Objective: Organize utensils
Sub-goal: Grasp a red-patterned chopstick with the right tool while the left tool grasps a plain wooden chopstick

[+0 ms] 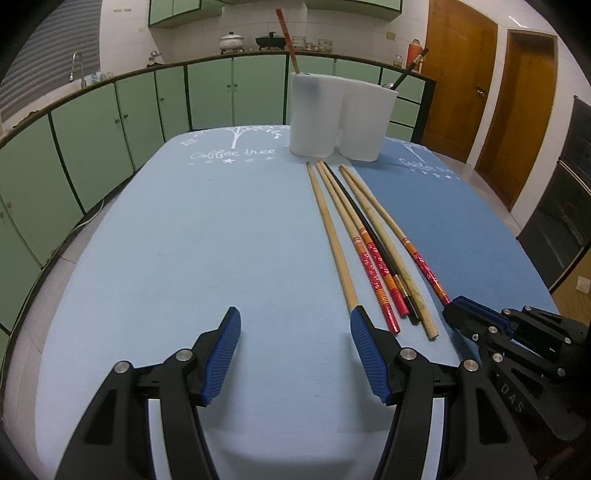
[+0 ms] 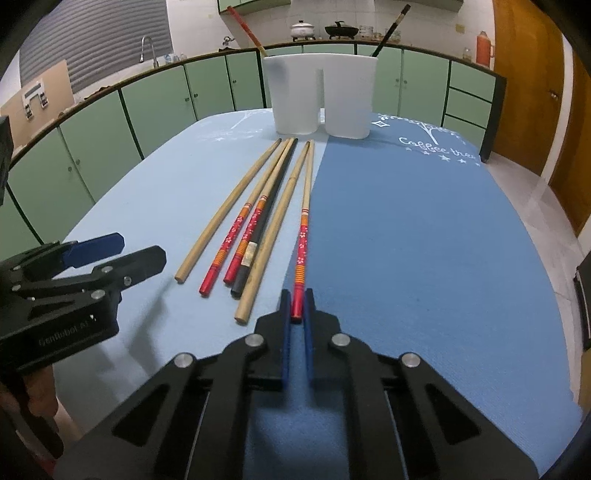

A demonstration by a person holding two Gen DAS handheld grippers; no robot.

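Several chopsticks lie side by side on the table. My right gripper [image 2: 296, 306] is shut on the red end of the rightmost, red-patterned chopstick [image 2: 303, 229], which rests on the seam between the two mats; the same chopstick [image 1: 417, 254] and right gripper [image 1: 452, 308] show in the left wrist view. Left of it lie a plain wooden chopstick [image 2: 266, 243], a black chopstick [image 2: 258, 236], two red-ended ones and another plain one [image 2: 229, 206]. My left gripper [image 1: 295, 332] is open and holds nothing, its right finger beside the leftmost plain chopstick [image 1: 332, 236]. A white two-compartment holder [image 2: 317, 96] stands behind with a red chopstick [image 2: 243, 26] and a black chopstick [image 2: 389, 29] in it.
A light blue mat [image 1: 184, 240] covers the left half of the table and a darker blue mat [image 2: 424, 240] the right half. Green cabinets [image 1: 92, 136] run along the back and left. Wooden doors [image 1: 458, 74] stand at the right.
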